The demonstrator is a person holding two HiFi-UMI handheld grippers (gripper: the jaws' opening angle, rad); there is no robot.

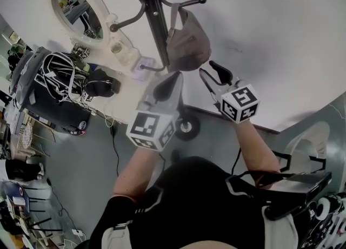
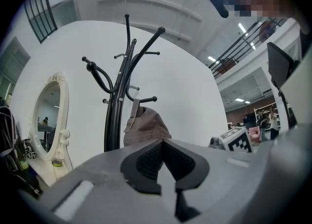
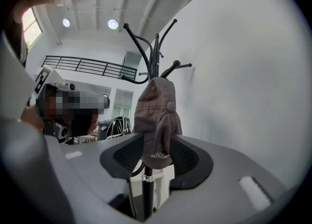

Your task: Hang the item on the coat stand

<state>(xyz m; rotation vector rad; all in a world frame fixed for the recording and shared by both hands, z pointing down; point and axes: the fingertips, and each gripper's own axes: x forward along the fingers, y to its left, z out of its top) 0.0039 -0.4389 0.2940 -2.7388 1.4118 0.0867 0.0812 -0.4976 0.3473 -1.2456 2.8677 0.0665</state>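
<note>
A brown cap (image 1: 187,43) hangs by its back strap from a hook of the black coat stand (image 1: 154,10). In the right gripper view the cap (image 3: 158,113) dangles in front of the stand's pole (image 3: 147,189). Its brim shows in the gap between the pads, and neither pad presses on it. My right gripper (image 1: 212,76) is open just below and right of the cap; its pads stand wide apart (image 3: 157,156). My left gripper (image 1: 172,83) is under the cap, its tips together (image 2: 163,146) and empty, with the cap (image 2: 145,126) beyond them.
A white oval mirror (image 1: 80,11) stands left of the stand against the white wall. Bags and cables (image 1: 57,83) pile up at the left. A black wheel (image 1: 187,128) sits on the grey floor below the grippers. A pale chair (image 1: 309,144) is at the right.
</note>
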